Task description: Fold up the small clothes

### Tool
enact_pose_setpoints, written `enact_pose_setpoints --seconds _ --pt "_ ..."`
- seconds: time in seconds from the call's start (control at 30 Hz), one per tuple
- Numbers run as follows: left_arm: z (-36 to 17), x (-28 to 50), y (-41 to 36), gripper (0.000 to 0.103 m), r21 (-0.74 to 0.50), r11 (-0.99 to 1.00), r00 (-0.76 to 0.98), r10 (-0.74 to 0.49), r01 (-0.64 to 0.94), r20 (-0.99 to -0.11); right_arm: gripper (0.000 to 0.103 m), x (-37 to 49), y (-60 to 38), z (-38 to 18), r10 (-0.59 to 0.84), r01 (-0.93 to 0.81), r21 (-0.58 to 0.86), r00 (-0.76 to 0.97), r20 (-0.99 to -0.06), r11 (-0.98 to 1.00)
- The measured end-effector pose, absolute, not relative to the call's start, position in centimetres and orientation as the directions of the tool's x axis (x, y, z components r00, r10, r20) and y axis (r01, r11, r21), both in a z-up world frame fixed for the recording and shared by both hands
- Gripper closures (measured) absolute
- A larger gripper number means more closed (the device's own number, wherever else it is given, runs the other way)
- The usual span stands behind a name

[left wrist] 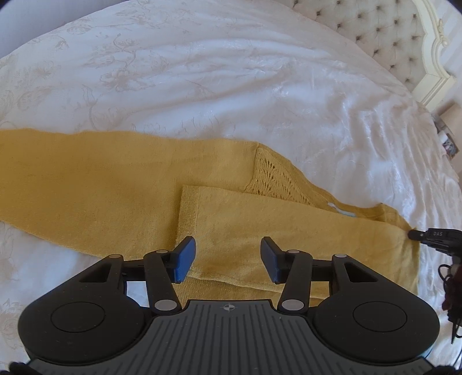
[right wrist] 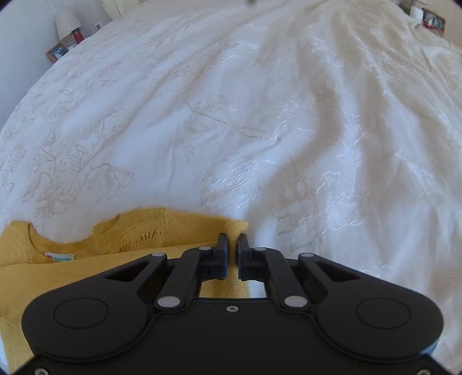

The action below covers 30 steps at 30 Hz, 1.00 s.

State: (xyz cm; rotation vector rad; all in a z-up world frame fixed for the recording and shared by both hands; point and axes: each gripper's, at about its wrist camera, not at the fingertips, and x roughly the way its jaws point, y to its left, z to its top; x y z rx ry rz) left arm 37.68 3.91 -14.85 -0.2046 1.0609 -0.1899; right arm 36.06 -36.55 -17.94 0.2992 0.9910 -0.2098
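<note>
A mustard-yellow knitted sweater (left wrist: 115, 184) lies flat on the white bedspread (left wrist: 231, 86), with one sleeve (left wrist: 274, 225) folded across its body. My left gripper (left wrist: 228, 253) is open and empty just above the folded sleeve. My right gripper (right wrist: 232, 248) is shut on the sweater's shoulder corner (right wrist: 236, 226) near the neckline, where a small label (right wrist: 59, 256) shows. The right gripper's tip also shows in the left wrist view (left wrist: 415, 234) at the sweater's right edge.
The white floral bedspread (right wrist: 260, 115) stretches far beyond the sweater. A tufted headboard (left wrist: 384, 37) stands at the far right. A bedside table with a lamp (right wrist: 68, 24) and a picture frame (right wrist: 56, 52) is at the far left.
</note>
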Motion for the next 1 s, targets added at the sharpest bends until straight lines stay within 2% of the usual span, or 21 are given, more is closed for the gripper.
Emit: enact_pose_setpoints --seconds 0.13,0.2,0.23,0.3,0.33,0.37,0.4,0.47,0.63,0.83,0.87,1.0 --pt "-15.1 37.5 3.9 0.054 -0.259 0.964 0.462 -0.259 0.066 -0.848 0.094 36.5 -37.9 -19.0 -0.065 0.355 0.131 0.488 -0.87 0.926" --pt "-15.2 37.5 3.9 0.05 -0.267 0.961 0.449 -0.269 0.068 -0.852 0.093 36.4 -38.0 -18.7 -0.06 0.351 0.136 0.494 -0.867 0.927" --pt "-15.2 37.4 3.9 0.047 -0.271 0.96 0.448 -0.273 0.07 -0.851 0.087 36.2 -38.0 -18.4 -0.059 0.349 0.144 0.509 -0.859 0.926" --pt "-15.0 37.1 3.9 0.043 -0.267 0.96 0.453 -0.273 0.077 -0.849 0.064 35.3 -37.8 -17.6 -0.062 0.348 0.156 0.54 -0.839 0.925" --pt "-14.9 36.9 3.8 0.041 -0.264 0.961 0.455 -0.272 0.083 -0.848 0.044 34.9 -37.8 -17.3 -0.055 0.344 0.166 0.551 -0.833 0.924" --pt "-14.7 36.7 3.7 0.038 -0.265 0.96 0.456 -0.276 0.089 -0.846 0.03 34.3 -37.7 -16.9 -0.047 0.336 0.176 0.563 -0.825 0.925" --pt "-14.6 36.4 3.8 0.036 -0.268 0.958 0.455 -0.282 0.096 -0.845 0.027 33.7 -37.5 -16.6 -0.039 0.327 0.183 0.571 -0.82 0.927" --pt "-14.3 35.8 3.8 0.027 -0.273 0.956 0.454 -0.293 0.111 -0.842 0.027 32.2 -37.0 -16.1 -0.03 0.322 0.191 0.572 -0.819 0.927" --pt "-13.4 33.6 3.8 0.023 -0.247 0.961 0.46 -0.278 0.128 -0.843 0.025 27.3 -35.3 -15.6 0.015 0.319 0.227 0.552 -0.834 0.92" --pt "-13.1 29.8 4.4 0.013 -0.226 0.966 0.435 -0.258 0.126 -0.863 0.014 21.1 -32.0 -15.2 0.077 0.286 0.256 0.515 -0.854 0.924" --pt "-13.0 29.1 4.4 0.012 -0.222 0.967 0.431 -0.255 0.126 -0.866 0.009 20.2 -31.2 -15.1 0.087 0.271 0.254 0.507 -0.858 0.928" --pt "-12.9 26.2 4.4 0.012 -0.206 0.97 0.411 -0.24 0.126 -0.88 0.006 17.1 -28.4 -15.0 0.124 0.22 0.259 0.489 -0.864 0.94"
